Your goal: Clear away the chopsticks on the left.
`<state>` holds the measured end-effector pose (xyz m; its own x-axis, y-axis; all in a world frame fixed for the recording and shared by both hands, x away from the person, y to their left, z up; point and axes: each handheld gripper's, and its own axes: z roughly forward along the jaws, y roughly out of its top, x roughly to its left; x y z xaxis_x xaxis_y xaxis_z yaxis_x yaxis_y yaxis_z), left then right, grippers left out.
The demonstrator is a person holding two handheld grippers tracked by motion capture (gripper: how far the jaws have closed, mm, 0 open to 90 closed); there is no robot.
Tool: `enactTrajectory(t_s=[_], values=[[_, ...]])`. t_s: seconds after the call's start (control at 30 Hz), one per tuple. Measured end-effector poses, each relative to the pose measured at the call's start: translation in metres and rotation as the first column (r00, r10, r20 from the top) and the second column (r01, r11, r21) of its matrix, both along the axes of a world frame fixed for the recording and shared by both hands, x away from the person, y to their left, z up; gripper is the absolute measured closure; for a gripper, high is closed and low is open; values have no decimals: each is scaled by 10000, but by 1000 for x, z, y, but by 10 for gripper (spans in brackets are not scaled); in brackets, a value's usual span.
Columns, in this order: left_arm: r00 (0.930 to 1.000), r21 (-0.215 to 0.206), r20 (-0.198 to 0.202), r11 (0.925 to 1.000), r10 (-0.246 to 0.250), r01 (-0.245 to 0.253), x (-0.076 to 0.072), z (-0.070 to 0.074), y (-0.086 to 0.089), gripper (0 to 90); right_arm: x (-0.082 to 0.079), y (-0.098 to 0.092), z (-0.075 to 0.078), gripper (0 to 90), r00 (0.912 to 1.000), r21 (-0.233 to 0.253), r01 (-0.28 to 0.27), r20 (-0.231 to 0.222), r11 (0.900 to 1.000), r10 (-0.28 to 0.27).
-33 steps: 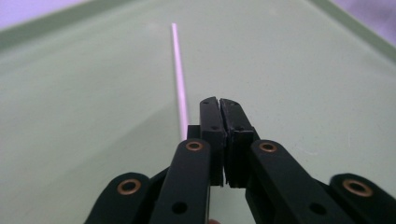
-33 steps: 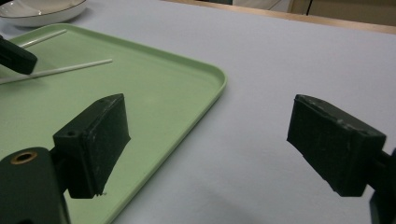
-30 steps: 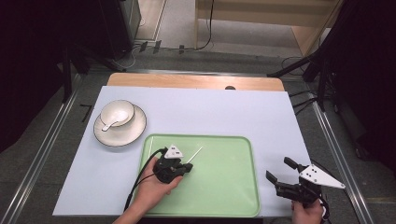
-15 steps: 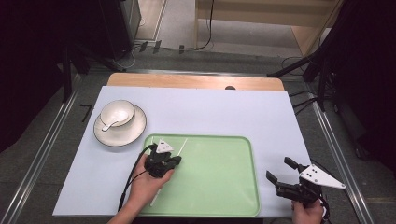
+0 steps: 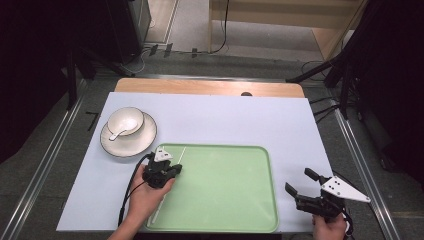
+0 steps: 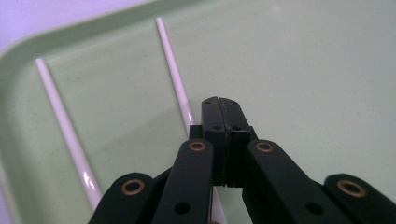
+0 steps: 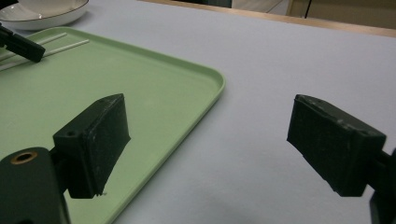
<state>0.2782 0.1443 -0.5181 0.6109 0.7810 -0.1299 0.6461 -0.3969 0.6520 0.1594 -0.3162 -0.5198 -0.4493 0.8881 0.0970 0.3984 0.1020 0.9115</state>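
Two thin white chopsticks (image 6: 173,79) lay on the green tray (image 5: 240,200) at its left side. They were judged light, stiff and slippery, best taken near the middle. The left gripper (image 6: 223,108) was seen closed with nothing between its jaws in its own view; the high view hid this. The right gripper (image 5: 301,183) was held open beside the tray.

From above we look forward and down on the bench (image 5: 225,115); our 2 claw cameras sit low and close, all sharing the green tray (image 5: 235,200).
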Motion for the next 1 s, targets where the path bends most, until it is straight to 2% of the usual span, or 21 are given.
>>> enactTrajectory(t_s=[0.33,0.73,0.9,1.0], values=[[9995,-174,-90,9994,312,-314,1,0,9,900,0,-1,0,131,10000,-7,6,54,10000,-6],[9951,-375,-89,9944,985,-988,10,-1,19,900,0,0,0,131,10000,-12,12,-4,10000,-12],[9932,-300,92,9929,1157,-1154,13,-1,22,900,0,0,0,131,10000,-44,-19,-12,10000,19],[9939,-456,435,9940,1016,-996,7,5,28,900,0,0,0,131,10000,-39,8,-10,10000,-8]])
